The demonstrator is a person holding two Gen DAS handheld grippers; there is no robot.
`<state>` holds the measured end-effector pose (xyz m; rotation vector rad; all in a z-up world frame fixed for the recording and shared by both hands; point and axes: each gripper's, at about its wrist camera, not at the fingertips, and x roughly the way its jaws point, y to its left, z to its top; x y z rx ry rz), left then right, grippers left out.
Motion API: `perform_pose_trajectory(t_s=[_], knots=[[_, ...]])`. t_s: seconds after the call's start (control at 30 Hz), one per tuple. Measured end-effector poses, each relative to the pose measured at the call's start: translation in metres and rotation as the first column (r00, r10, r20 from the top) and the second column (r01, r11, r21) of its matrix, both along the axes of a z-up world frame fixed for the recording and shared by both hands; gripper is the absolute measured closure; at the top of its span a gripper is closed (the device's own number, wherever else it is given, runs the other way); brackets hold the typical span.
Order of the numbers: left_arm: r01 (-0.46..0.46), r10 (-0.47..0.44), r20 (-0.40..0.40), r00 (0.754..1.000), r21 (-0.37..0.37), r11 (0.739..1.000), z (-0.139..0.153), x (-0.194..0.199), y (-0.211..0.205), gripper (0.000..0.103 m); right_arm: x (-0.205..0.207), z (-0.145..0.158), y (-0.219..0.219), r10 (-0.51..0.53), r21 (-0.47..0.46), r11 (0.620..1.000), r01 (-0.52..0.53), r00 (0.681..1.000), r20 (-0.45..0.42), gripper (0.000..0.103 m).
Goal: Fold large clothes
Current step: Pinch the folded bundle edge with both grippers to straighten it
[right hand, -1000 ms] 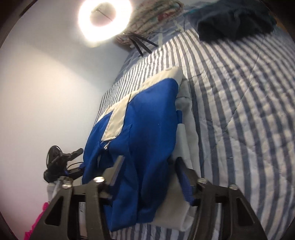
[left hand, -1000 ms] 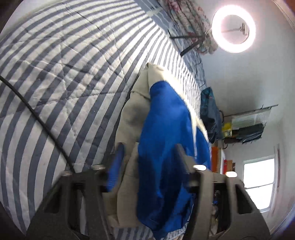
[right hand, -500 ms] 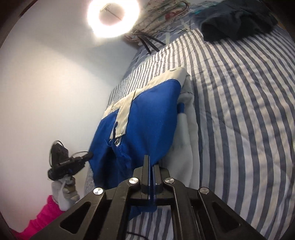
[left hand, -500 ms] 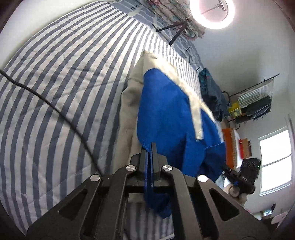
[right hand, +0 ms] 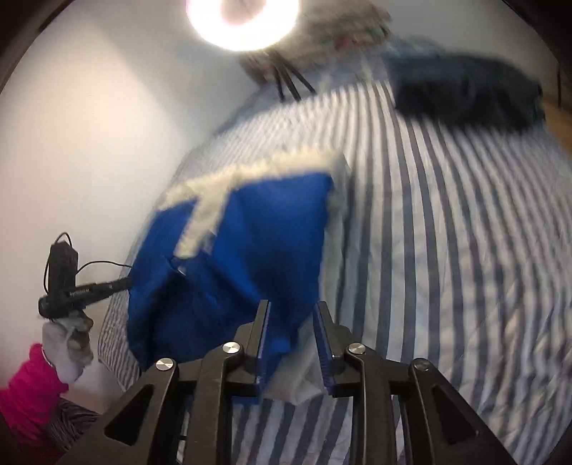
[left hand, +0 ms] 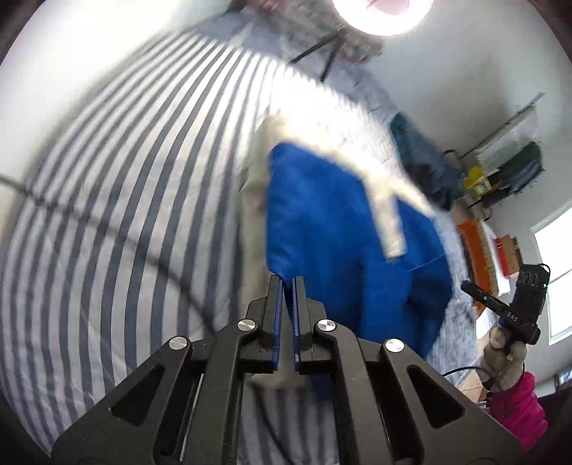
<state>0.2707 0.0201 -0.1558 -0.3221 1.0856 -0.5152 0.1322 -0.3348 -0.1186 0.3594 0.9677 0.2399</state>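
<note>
2 fisheye views look down from hand-held grippers onto a bed covered by a blue-and-white striped quilt (left hand: pixel 118 200). Both views are blurred by motion.

On the quilt lies the garment (left hand: pixel 343 236), a royal blue piece with cream-white trim along its far edge and a cream-white layer showing beneath it. Its near end is lifted off the bed toward both grippers.

In the left wrist view, the left gripper (left hand: pixel 287 282) is clenched tight, its blue pads nearly meeting, with a pale strip of the garment's cloth pinched between them at the garment's near corner. A dark cable (left hand: pixel 89 221) runs across the quilt to the left.

In the right wrist view, the right gripper (right hand: pixel 291 307) has its jaws parted and opening. The garment's blue-and-white near corner sits in the gap between them; whether the pads press on it cannot be told.

Each view also shows the other gripper at the frame edge, held by a light-gloved hand (right hand: pixel 68 339) with a bright pink sleeve (right hand: pixel 28 386).

A glowing ring light (right hand: pixel 243 21) on a tripod stands beyond the bed's far end. A dark heap of clothing (right hand: pixel 464 93) lies on the far part of the quilt. In the left wrist view a window (left hand: pixel 557 272) and cluttered shelves (left hand: pixel 507 168) show at the right.
</note>
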Motion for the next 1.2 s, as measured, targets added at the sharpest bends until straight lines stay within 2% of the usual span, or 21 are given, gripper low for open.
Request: perform_pose_trajectory(t_s=[0.1,0.17,0.27,0.33,0.4,0.43,0.47,0.5,0.57,0.63,0.73,0.83,0.87,0.9,0.97,1.03,1.13,1.2], knots=[[-0.004,0.003,0.067,0.998,0.009,1.000,0.024,0.012,-0.014,0.102,0.013,0.029,0.005,0.022,-0.021,1.000,-0.020,0.995,0.100,0.076],[0.008,-0.008,0.046,0.999,0.002,1.000,0.034,0.024,-0.023,0.102,0.027,0.041,0.010,0.025,-0.027,0.999,-0.022,0.990,0.140,0.076],[0.030,-0.032,-0.029,0.999,-0.067,0.997,0.031,0.033,-0.023,0.102,0.056,0.043,0.014,0.028,-0.041,0.999,-0.023,0.991,0.131,0.076],[0.023,-0.025,-0.049,0.998,-0.047,0.999,0.021,0.032,-0.019,0.101,0.068,0.034,0.014,0.012,-0.073,0.997,-0.005,0.996,0.086,0.076],[0.026,-0.028,-0.060,0.998,-0.033,0.999,0.022,0.031,-0.014,0.089,0.070,0.022,0.011,0.003,-0.072,0.997,0.001,0.999,0.052,0.068],[0.019,-0.022,-0.055,0.998,-0.058,0.998,0.023,0.029,-0.004,0.078,0.066,0.018,0.008,0.000,-0.068,0.998,0.002,0.999,0.038,0.062],[0.010,-0.013,-0.048,0.999,-0.074,0.997,0.026,0.026,0.003,0.067,0.061,0.010,0.002,-0.013,-0.060,0.998,0.014,1.000,0.006,0.048],[-0.001,-0.002,-0.043,0.999,-0.089,0.996,0.029,0.022,0.012,0.063,0.054,0.006,-0.003,-0.023,-0.046,0.999,0.023,1.000,-0.009,0.039],[-0.047,0.043,-0.032,0.999,-0.138,0.989,0.035,0.026,0.028,0.055,0.043,-0.008,-0.017,-0.051,0.006,0.999,0.051,0.997,-0.053,0.040],[-0.099,0.089,-0.063,0.994,-0.177,0.979,0.030,0.037,0.035,0.054,0.038,-0.020,-0.026,-0.065,0.062,0.996,0.071,0.994,-0.087,0.041],[-0.110,0.081,-0.136,0.987,-0.224,0.968,0.007,0.052,0.028,0.054,0.035,-0.040,-0.032,-0.067,0.142,0.986,0.087,0.988,-0.137,0.050],[-0.108,0.073,-0.192,0.979,-0.179,0.978,-0.022,0.062,0.012,0.056,0.035,-0.050,-0.028,-0.029,0.208,0.976,0.060,0.989,-0.147,0.063],[-0.102,0.068,-0.210,0.975,-0.155,0.983,-0.032,0.064,0.006,0.085,0.037,-0.053,-0.025,-0.016,0.209,0.977,0.049,0.988,-0.154,0.073],[-0.099,0.069,-0.225,0.972,-0.126,0.987,-0.040,0.062,0.002,0.101,0.037,-0.053,-0.022,-0.012,0.193,0.980,0.042,0.988,-0.152,0.087],[-0.088,0.067,-0.226,0.972,-0.086,0.992,-0.045,0.056,-0.003,0.101,0.037,-0.051,-0.015,0.021,0.160,0.987,0.003,0.989,-0.144,0.102],[-0.055,0.047,-0.195,0.980,-0.035,0.998,-0.041,0.043,-0.007,0.102,0.036,-0.045,-0.011,0.028,0.127,0.992,-0.012,0.992,-0.127,0.103],[-0.038,0.033,-0.180,0.983,-0.023,0.999,-0.037,0.022,-0.006,0.103,0.025,-0.028,-0.007,0.059,0.111,0.993,-0.049,0.995,-0.085,0.103],[-0.006,0.010,-0.184,0.983,0.023,1.000,-0.045,0.008,-0.010,0.103,0.019,-0.022,-0.010,0.073,0.085,0.994,-0.067,0.995,-0.067,0.103]])
